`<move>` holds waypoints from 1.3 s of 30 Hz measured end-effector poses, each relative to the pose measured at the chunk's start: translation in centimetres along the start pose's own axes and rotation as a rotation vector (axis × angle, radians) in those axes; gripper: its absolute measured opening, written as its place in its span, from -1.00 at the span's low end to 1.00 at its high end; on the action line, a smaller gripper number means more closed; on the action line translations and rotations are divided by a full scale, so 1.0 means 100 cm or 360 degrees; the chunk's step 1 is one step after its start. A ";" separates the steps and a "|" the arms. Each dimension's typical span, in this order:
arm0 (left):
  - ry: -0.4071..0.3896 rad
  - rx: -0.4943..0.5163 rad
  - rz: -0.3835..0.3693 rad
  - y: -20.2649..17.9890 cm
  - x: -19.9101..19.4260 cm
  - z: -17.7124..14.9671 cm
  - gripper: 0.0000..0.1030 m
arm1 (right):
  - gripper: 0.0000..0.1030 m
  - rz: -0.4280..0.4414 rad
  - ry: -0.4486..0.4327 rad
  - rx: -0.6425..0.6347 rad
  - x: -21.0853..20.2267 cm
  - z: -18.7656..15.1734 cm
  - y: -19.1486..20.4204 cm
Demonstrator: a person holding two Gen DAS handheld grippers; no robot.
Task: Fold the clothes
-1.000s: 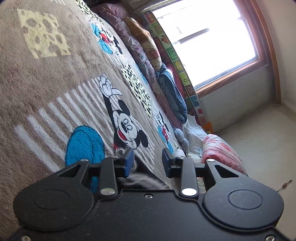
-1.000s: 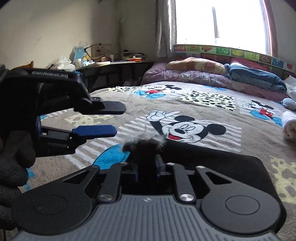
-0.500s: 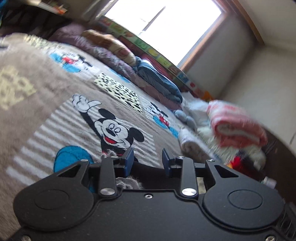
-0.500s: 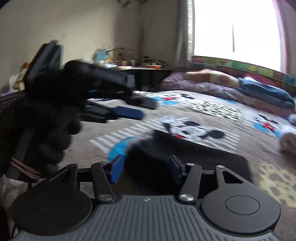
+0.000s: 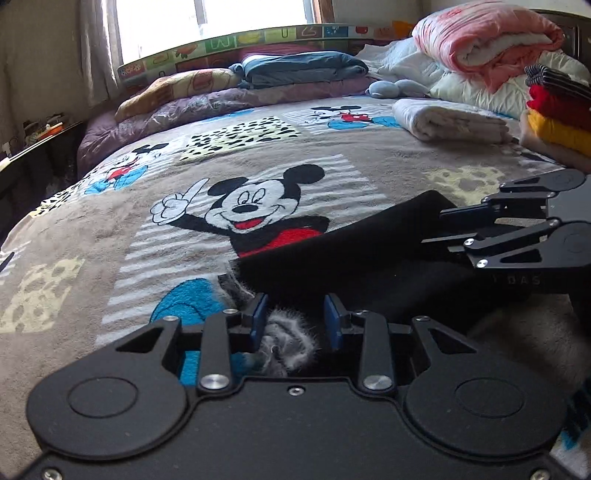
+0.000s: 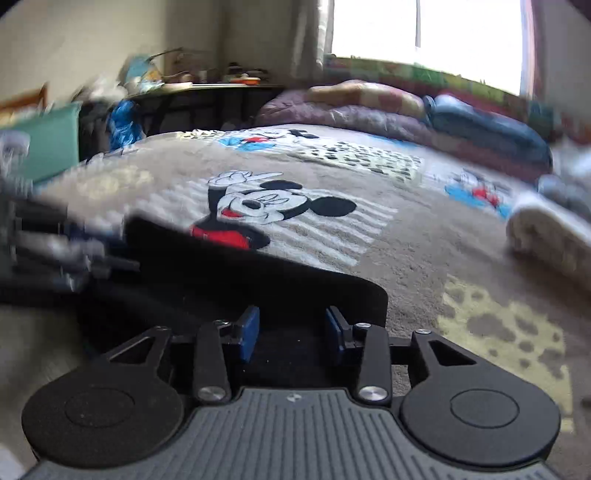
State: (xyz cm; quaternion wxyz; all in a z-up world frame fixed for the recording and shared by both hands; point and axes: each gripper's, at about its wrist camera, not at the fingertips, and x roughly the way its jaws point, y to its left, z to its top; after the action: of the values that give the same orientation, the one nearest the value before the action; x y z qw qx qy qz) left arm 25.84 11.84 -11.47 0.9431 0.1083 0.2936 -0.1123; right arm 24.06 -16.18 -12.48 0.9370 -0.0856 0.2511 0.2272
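A black garment (image 5: 351,251) with a grey furry lining (image 5: 286,339) lies flat on the cartoon-mouse blanket (image 5: 110,229) near the bed's front edge. My left gripper (image 5: 295,321) is level at its left end. Its blue pads stand apart, with the grey fur between them and no clear squeeze. My right gripper (image 6: 291,332) is low over the garment's (image 6: 258,280) right end. Its jaws are closing, with black fabric between the pads and a gap still showing. The left wrist view shows the right gripper (image 5: 439,229) straddling the garment's right edge. The left gripper (image 6: 125,247) is a blur at the right wrist view's left.
A rolled white towel (image 5: 450,118) lies at the right of the bed. A stack of folded clothes (image 5: 554,114) and a pink quilt (image 5: 487,33) sit behind it. Pillows and a folded blue blanket (image 5: 303,68) line the window side. A cluttered desk (image 6: 207,88) stands at the left.
My left gripper has rolled upright and dropped to the garment's furry end. My right gripper has let go of the bunched fabric it pinched, and now sits lower at the garment's right end.
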 end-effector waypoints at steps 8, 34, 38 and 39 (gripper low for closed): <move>-0.0196 -0.0055 -0.0023 0.003 -0.024 0.010 -0.36 | -0.19 0.0015 -0.0043 -0.0023 -0.030 0.011 -0.002; -0.0245 -0.0727 -0.0059 0.048 -0.032 0.001 -0.04 | 0.19 0.0080 -0.0104 0.0341 -0.050 0.010 -0.032; -0.0220 -0.1368 -0.0272 0.081 -0.032 -0.021 0.18 | 0.23 0.0152 -0.0095 0.1018 -0.048 -0.009 -0.086; -0.0206 -0.1439 -0.0313 0.082 -0.031 -0.023 0.24 | 0.28 0.0182 -0.0088 0.1145 -0.046 -0.014 -0.095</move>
State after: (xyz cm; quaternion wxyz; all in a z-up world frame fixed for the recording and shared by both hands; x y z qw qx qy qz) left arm 24.39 20.69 -10.39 0.8970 -0.3490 0.2626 -0.0684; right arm 24.36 -26.72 -10.92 0.8994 0.2697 0.2940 0.1786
